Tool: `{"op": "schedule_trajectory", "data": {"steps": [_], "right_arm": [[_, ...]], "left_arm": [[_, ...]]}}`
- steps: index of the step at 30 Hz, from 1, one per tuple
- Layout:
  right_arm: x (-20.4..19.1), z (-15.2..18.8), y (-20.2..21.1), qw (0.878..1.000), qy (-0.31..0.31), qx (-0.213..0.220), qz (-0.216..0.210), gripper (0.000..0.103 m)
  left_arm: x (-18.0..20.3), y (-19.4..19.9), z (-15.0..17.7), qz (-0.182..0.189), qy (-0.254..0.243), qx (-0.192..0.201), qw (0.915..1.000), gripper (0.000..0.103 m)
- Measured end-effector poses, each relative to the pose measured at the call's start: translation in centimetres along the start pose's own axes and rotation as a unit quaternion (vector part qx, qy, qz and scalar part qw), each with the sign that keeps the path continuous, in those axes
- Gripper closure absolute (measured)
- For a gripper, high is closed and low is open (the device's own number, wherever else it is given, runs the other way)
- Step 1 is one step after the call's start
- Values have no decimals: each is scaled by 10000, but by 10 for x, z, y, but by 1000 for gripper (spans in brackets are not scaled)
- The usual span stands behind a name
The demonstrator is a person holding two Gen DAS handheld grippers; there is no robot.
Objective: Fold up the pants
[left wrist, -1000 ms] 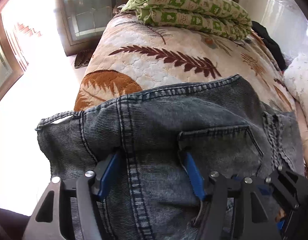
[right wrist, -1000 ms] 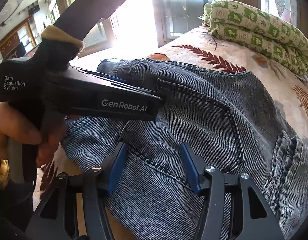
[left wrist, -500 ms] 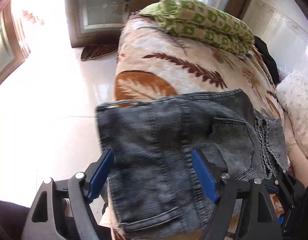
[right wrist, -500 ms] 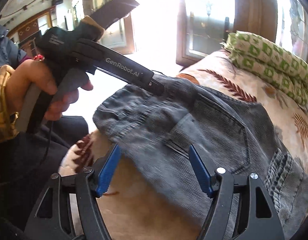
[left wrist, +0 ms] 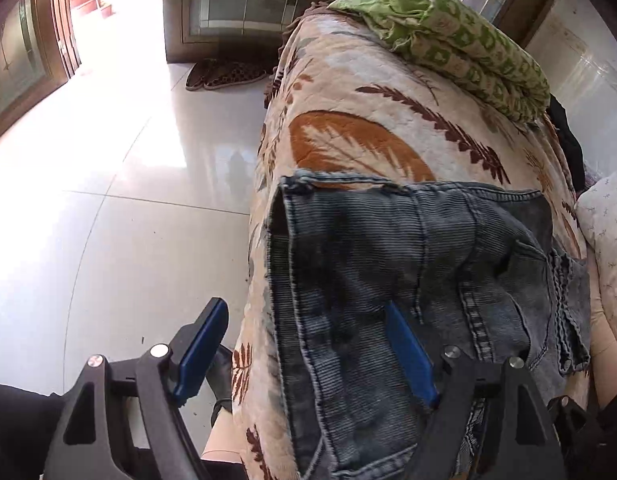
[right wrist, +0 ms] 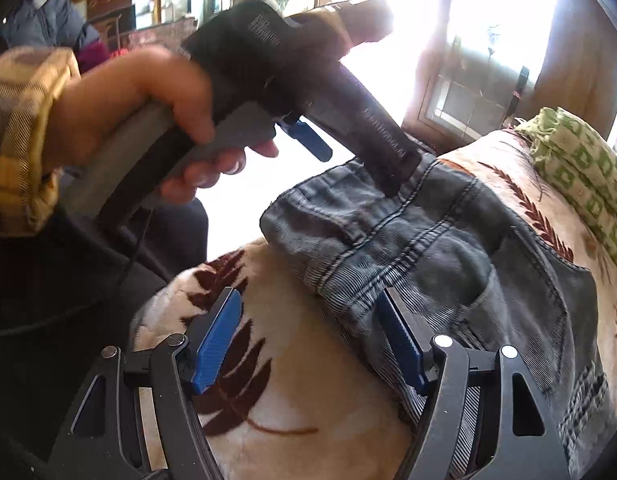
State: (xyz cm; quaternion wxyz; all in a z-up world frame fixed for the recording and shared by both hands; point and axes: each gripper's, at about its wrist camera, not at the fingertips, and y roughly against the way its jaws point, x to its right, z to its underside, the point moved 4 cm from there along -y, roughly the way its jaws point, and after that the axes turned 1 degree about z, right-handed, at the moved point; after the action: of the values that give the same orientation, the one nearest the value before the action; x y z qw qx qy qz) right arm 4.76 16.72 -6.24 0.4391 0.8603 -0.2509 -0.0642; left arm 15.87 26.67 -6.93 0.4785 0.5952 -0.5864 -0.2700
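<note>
Jeans (left wrist: 420, 280) lie folded on the leaf-print blanket (left wrist: 348, 92), lower right of both frames. Left gripper (left wrist: 308, 356) and right gripper (right wrist: 308, 344) both gape wide, gripping nothing.

Little can be read here; in the right wrist view the left gripper (right wrist: 308, 144) carries white lettering along its black body, smeared by blur so that no word comes out whole, and a block of small white print near its top end, also too blurred to make out. The left wrist view shows no writing; the green quilt (left wrist: 460, 48) bears only a repeated printed pattern, not legible text.
</note>
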Motion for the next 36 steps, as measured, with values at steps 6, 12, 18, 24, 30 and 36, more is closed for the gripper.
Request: {"op": "schedule_trajectory", "data": {"steps": [6,12,18,24,30,36], "right_arm": [[1,-5,-16,9994,239,-79,240,32],[-10,-15,-32,9935,802,-52,804,47],[1,-18,-31,9930,633,159,982,71],[32,-31,-8,9971,-509,382,413,83],[35,-39,2,9961,-647,482,359,84],[36,-42,11,9956,-667,530,386,84]], "left_arm": [[-7,-14,-10,168,122,-44,9998,16],[-15,-21,-11,231,281,-106,9993,8],[-18,-23,-11,252,482,-217,9983,6],[-21,-12,-11,237,557,-136,9981,6],[-23,-12,-11,433,773,-160,9959,8],[-20,-9,-13,532,798,-83,9954,11]]}}
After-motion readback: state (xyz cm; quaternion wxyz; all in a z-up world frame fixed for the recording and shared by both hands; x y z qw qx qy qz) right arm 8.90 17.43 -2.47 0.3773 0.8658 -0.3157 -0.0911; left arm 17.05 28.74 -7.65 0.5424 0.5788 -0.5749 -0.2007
